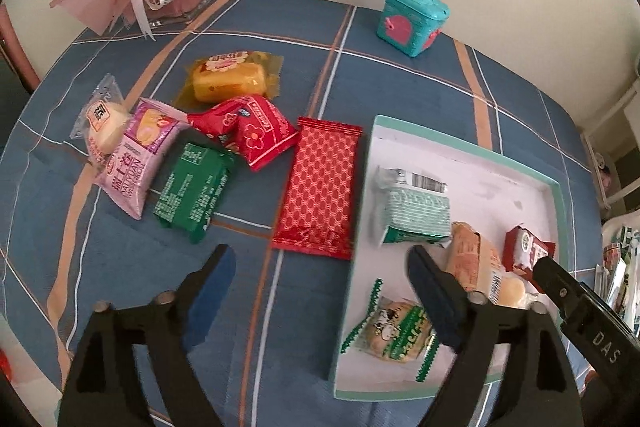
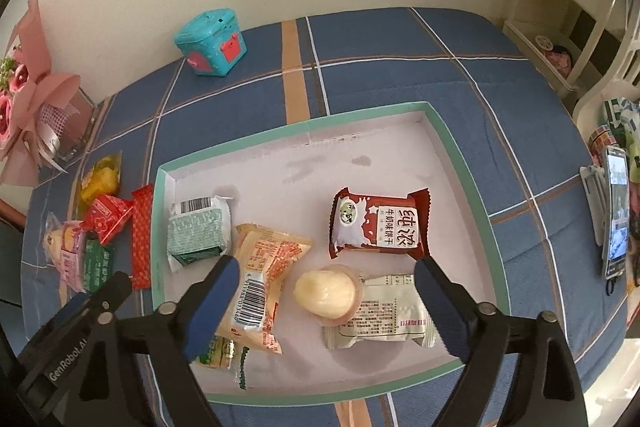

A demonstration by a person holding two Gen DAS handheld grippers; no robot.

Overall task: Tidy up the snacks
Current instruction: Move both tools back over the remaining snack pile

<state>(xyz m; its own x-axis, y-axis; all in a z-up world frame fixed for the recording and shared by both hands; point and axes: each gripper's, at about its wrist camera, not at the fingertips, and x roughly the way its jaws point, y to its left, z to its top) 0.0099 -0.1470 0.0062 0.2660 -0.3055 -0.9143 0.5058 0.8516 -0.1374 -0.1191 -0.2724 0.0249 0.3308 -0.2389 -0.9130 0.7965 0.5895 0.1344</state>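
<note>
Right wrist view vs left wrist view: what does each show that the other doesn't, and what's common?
Only the right wrist view shows the white printed packet in the box and the phone off the table's right edge. Only the left wrist view shows the pink swiss-roll pack and the green packet in full. Both show the teal-rimmed box, the red patterned wafer beside it, and the teal toy box. Both grippers are open.

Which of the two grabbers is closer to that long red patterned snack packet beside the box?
Left. The left gripper hovers open just short of the long red packet. The right gripper sits open over the box, by the jelly cup.
</note>
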